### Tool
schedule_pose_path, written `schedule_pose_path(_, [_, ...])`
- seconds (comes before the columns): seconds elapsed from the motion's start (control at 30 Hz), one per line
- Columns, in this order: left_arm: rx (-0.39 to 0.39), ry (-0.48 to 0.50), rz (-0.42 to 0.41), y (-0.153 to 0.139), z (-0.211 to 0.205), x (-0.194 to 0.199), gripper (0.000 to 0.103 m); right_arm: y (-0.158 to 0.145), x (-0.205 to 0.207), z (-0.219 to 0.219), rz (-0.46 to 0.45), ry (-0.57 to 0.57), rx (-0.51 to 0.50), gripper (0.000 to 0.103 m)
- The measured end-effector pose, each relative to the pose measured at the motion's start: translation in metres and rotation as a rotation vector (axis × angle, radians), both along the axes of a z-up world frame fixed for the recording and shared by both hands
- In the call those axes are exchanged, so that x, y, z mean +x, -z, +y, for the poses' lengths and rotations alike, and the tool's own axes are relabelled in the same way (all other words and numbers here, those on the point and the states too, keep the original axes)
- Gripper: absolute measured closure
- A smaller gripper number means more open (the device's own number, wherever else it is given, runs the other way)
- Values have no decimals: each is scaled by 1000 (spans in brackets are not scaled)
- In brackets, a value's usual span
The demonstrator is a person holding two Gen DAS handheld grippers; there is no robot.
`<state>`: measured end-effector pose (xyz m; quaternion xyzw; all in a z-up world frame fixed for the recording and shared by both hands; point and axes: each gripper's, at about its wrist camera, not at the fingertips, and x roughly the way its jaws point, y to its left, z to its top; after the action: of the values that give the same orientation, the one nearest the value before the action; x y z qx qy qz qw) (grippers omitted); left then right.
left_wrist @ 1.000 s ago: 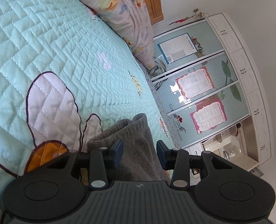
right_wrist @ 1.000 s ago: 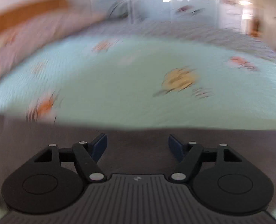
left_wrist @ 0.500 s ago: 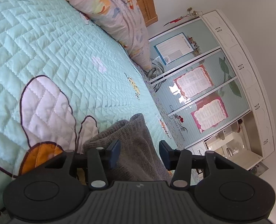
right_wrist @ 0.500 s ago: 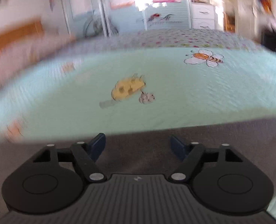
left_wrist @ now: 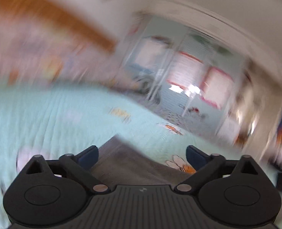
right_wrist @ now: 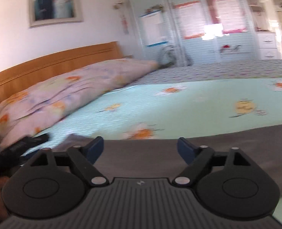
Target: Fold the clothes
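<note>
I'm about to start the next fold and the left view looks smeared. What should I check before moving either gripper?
1. Left gripper empty: ok, jaws wide apart with the grey garment lying under them, not pinched.
2. Right gripper empty: ok, jaws wide apart over the grey cloth.
3. Left view sharp enough to aim: not ok, heavy motion blur.
4. Garment lying flat: ok in the right view, smooth grey surface; edges near the left gripper cannot tell.
5. Room to fold on the quilted bedspread: ok, bare beyond the garment; the floral pillow sits well back.
6. Dark object at the right view's left edge: cannot tell what it is.
</note>
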<state>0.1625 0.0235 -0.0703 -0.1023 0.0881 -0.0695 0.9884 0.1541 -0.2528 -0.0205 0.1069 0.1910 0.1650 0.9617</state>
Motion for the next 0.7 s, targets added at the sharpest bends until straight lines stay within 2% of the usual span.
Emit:
schedule_pose_path(0.03, [88, 32, -7, -8, -17, -2, 1, 5, 1, 6, 16, -7, -30, 18])
schedule_pose_path(0.1, [197, 81, 29, -14, -42, 3, 1, 14, 3, 17, 48, -20, -91, 18])
schedule_pose_path(0.2, [258, 139, 118, -4, -63, 14, 1, 29, 6, 35, 96, -40, -183, 17])
schedule_pose_path(0.3, [297, 157, 191, 16, -73, 17, 1, 41, 8, 49, 134, -55, -259, 17])
schedule_pose_path(0.33, [297, 153, 219, 20, -73, 21, 1, 35, 1, 39, 95, -39, -207, 17])
schedule_pose_path(0.4, [275, 147, 286, 25, -67, 33, 0, 42, 1, 26, 141, -10, -223, 12])
schedule_pose_path(0.43, [265, 131, 287, 23, -64, 32, 0, 46, 2, 19, 165, 5, -232, 7])
schedule_pose_path(0.47, [257, 112, 281, 20, -61, 29, 0, 50, 2, 12, 187, 16, -241, 7])
schedule_pose_path(0.53, [242, 75, 269, 14, -55, 23, 2, 59, 0, -5, 221, 10, -254, 15])
schedule_pose_path(0.6, [262, 93, 258, 14, -62, 20, 1, 44, -15, -32, 153, 19, -112, 14])
schedule_pose_path(0.7, [296, 128, 242, 14, -75, 14, 1, 33, -14, -67, 62, 120, -81, 6])
